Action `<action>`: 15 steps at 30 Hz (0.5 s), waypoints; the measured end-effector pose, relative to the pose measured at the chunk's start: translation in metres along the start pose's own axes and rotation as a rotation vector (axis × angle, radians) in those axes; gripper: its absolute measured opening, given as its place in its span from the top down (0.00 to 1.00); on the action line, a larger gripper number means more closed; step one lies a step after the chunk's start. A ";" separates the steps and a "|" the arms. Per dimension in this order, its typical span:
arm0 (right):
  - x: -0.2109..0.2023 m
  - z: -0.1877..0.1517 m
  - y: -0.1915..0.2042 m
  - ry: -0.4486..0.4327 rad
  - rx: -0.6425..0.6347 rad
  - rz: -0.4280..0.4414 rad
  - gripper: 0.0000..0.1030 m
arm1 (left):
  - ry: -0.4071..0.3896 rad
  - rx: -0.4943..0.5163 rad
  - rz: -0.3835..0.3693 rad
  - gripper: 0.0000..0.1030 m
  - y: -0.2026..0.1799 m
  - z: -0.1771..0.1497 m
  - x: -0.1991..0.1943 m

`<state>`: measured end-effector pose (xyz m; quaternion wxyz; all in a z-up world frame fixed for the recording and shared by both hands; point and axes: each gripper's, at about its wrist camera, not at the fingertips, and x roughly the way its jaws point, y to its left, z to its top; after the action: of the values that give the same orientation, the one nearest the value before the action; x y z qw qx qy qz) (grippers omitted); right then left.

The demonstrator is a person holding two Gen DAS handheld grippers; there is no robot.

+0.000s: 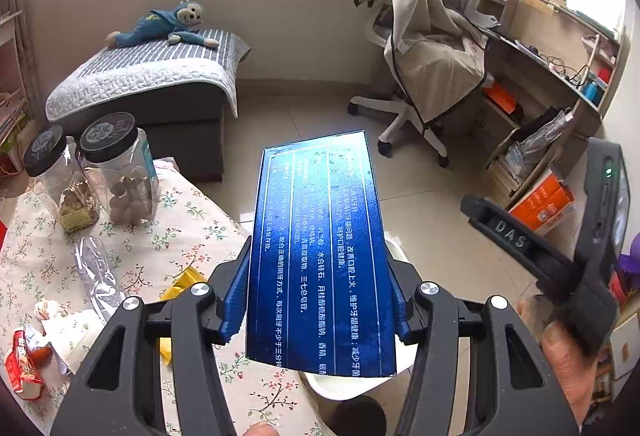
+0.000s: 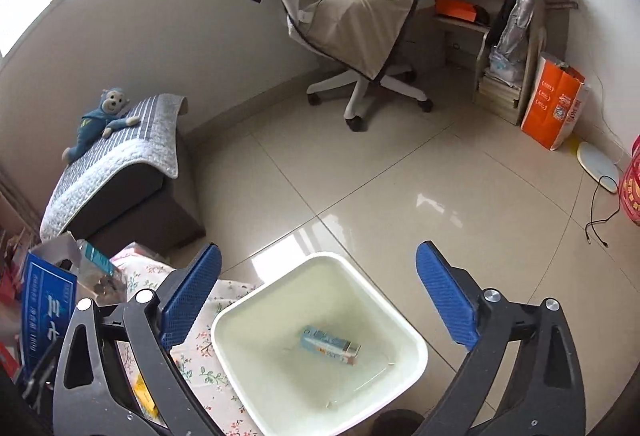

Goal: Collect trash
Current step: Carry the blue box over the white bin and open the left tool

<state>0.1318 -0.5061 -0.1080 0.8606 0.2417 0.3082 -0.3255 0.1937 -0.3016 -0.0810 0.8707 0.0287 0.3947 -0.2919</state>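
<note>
The left claw [image 1: 316, 300] grips a blue box [image 1: 320, 256]. The right claw [image 2: 318, 296] hangs wide open, empty, above the bin [image 2: 408, 336]. One carton [image 2: 330, 345] is binned; wrappers [image 1: 28, 360] left of the left claw wait on the counter [image 1: 192, 236].

A glossy blue cardboard box [image 1: 320, 256], a smooth white plastic bin [image 2: 320, 348], shiny floor tiles [image 2: 400, 176] and a floral cloth-covered worktop [image 1: 160, 248].

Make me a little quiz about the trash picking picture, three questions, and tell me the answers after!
1. True or false: the left gripper is clamped on the blue box.
2. What lies inside the white bin? A) a small carton B) a banana C) a sock
3. Fill in: the right gripper is ____ and holds nothing.

Key: 1 true. 2 A, the small carton. 3 open.
</note>
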 end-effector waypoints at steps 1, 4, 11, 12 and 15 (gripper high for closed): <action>0.000 0.002 -0.004 -0.002 0.012 0.000 0.07 | 0.007 0.003 -0.003 0.47 -0.002 -0.001 0.004; -0.003 0.005 -0.013 -0.009 0.035 -0.003 0.07 | 0.030 0.009 -0.009 0.46 -0.007 -0.002 0.017; -0.004 0.007 -0.020 -0.026 0.050 -0.028 0.07 | 0.090 0.025 -0.008 0.29 -0.019 -0.007 0.045; -0.005 0.008 -0.021 -0.031 0.049 -0.033 0.07 | 0.083 0.022 -0.001 0.23 -0.019 -0.007 0.045; -0.008 0.008 -0.021 -0.047 0.033 -0.043 0.07 | 0.061 0.019 0.003 0.22 -0.016 -0.005 0.038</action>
<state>0.1152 -0.5213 -0.1013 0.8563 0.2412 0.2875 -0.3547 0.2016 -0.3324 -0.1084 0.8584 0.0465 0.4184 -0.2931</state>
